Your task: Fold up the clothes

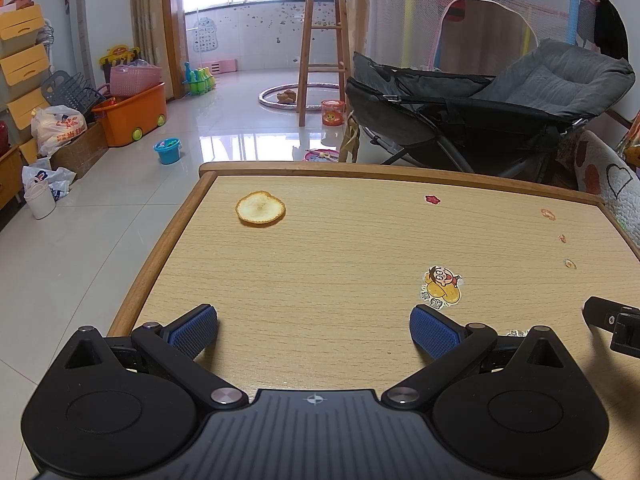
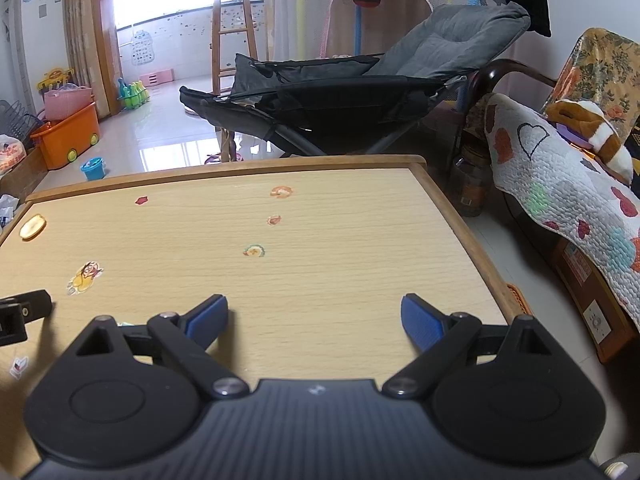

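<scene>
No garment lies on the wooden table [image 1: 320, 240] in either view. My left gripper [image 1: 314, 332] is open above the table's near left part, blue pads wide apart with nothing between them. My right gripper [image 2: 314, 322] is open over the near right part [image 2: 340, 240], also empty. A black piece of the right gripper [image 1: 612, 324] shows at the right edge of the left wrist view, and a piece of the left gripper [image 2: 20, 312] at the left edge of the right wrist view.
A round orange peel [image 1: 260, 209] lies near the table's far left corner, and stickers [image 1: 440, 286] dot the top. Beyond the table stand a grey folding chair [image 1: 480, 104] and a wooden stool [image 1: 322, 40]. A quilt-covered seat [image 2: 560, 184] is on the right; toy bins [image 1: 132, 116] on the left floor.
</scene>
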`<state>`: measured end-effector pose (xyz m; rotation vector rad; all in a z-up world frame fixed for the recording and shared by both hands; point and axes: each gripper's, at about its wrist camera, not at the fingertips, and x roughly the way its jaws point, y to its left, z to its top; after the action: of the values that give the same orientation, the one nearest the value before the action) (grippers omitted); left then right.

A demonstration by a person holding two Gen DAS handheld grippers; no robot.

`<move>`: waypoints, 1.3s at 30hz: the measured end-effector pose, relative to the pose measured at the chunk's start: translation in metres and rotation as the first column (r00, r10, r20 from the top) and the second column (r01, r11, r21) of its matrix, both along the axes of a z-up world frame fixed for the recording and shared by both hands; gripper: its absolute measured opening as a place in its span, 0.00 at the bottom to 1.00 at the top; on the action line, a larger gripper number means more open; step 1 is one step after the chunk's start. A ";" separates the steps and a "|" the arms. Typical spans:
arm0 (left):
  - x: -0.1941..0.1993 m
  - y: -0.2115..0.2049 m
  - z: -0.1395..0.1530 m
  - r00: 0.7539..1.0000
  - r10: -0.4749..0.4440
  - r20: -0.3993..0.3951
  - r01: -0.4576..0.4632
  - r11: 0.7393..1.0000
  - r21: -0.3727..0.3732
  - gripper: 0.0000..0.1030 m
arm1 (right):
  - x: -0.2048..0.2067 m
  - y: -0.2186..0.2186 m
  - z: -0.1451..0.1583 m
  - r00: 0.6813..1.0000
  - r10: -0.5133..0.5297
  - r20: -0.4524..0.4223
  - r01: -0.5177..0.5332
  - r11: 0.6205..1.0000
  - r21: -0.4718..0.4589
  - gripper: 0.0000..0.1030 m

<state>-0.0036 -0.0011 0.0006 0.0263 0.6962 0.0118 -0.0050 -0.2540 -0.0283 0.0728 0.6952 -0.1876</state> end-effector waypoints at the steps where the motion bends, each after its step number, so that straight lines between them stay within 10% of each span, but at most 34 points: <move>1: 0.000 0.000 0.000 1.000 0.000 0.000 0.000 1.000 0.000 1.00 | 0.000 0.000 0.000 1.000 0.000 0.000 0.000 1.000 0.000 0.91; 39: -0.003 -0.001 0.001 1.000 0.013 0.004 -0.013 1.000 0.001 1.00 | -0.027 -0.028 0.005 0.997 -0.076 0.025 0.074 0.995 0.061 0.91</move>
<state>-0.0062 -0.0024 0.0020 0.0226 0.6926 0.0248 -0.0324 -0.2818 -0.0228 0.1591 0.6715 -0.2375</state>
